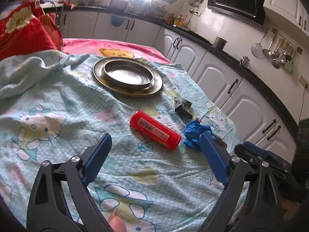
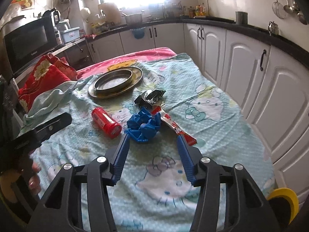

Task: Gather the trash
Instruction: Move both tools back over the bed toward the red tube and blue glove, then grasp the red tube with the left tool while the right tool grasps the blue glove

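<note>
A table covered by a pale green cartoon-cat sheet [image 2: 202, 104] fills the middle of both views, with a pink blanket [image 2: 135, 55] showing at its far end. On the sheet, upper centre, sits a metal plate [image 2: 138, 75] with a shallow dish [image 2: 114, 81] on it. Nearer, mid-frame, lie a red bottle [image 2: 105, 121] on its side, a crumpled blue bag [image 2: 143, 124], a black foil wrapper [image 2: 150, 96] and a red wrapper [image 2: 176, 127] just beside the bag. A red floral cushion [image 2: 44, 75] rests at the left edge.
</note>
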{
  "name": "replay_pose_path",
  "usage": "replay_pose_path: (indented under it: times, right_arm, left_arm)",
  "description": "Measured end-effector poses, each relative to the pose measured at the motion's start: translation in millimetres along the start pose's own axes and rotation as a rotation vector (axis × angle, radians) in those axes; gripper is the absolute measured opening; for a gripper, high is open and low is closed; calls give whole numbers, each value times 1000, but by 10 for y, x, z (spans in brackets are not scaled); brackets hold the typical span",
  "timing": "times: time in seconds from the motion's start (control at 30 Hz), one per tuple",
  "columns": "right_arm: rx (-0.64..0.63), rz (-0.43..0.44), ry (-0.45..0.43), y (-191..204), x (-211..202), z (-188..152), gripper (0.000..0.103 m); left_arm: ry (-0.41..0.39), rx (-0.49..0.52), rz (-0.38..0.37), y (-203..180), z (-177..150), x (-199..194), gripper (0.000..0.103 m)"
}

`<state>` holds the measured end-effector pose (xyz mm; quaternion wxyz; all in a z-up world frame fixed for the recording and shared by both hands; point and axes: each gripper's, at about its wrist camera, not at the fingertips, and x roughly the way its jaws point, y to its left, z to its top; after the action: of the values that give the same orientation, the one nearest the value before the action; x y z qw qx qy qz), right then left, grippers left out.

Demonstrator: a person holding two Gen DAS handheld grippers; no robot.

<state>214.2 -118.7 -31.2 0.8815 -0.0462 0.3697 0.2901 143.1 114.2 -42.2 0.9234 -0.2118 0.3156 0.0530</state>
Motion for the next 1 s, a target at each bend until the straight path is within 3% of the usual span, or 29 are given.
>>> replay_pose_path:
  times: [0.33,0.53,0.67,0.87,1.0]
  right_arm:
    - [35,27,69,-43,518,107,39]
    - [43,51,117,-58,695,66,20]
    - [38,64,125,-67,682,7,13]
    - [25,90,120,-68,512,-59,11]
    - [14,109,115,-50,345,-116,11]
  left_arm:
    - [122,-103,-75,112,-5,395,66]
    - [174,-148,-95,103,27,624,63]
    - [197,-166,-99,81,28,744,63]
    - [197,-183,-75,31,79,854,63]
    - [196,-193,-33,16,105,904,53]
